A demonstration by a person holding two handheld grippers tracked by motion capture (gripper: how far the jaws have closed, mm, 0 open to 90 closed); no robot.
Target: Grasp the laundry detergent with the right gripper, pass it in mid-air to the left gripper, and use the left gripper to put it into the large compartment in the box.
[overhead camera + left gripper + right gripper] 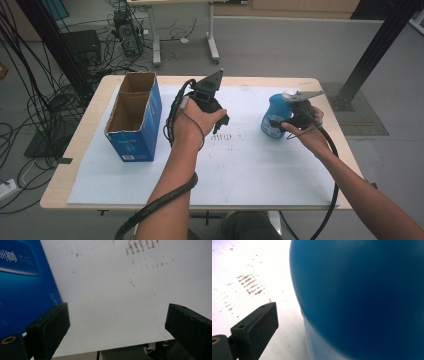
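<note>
A blue plastic bottle (pixel 272 116) stands on the white sheet (pixel 250 165) at the right. My right gripper (pixel 286 121) reaches it from the right at label height. In the right gripper view the bottle (pixel 362 295) looms very close. One finger (pixel 257 327) stands well clear of its left side and the other is hidden behind it, so the jaws are open. My left gripper (pixel 220 122) hovers over the middle of the sheet, tilted down. Its jaws are wide apart, and the left gripper (pixel 117 322) has only bare sheet between them.
An open blue cardboard box (pixel 134 117) stands upright at the left of the table, and its blue side (pixel 22 285) lies just beside my left gripper. Brown smudges (pixel 225 136) mark the sheet's middle. Cables trail off the front edge.
</note>
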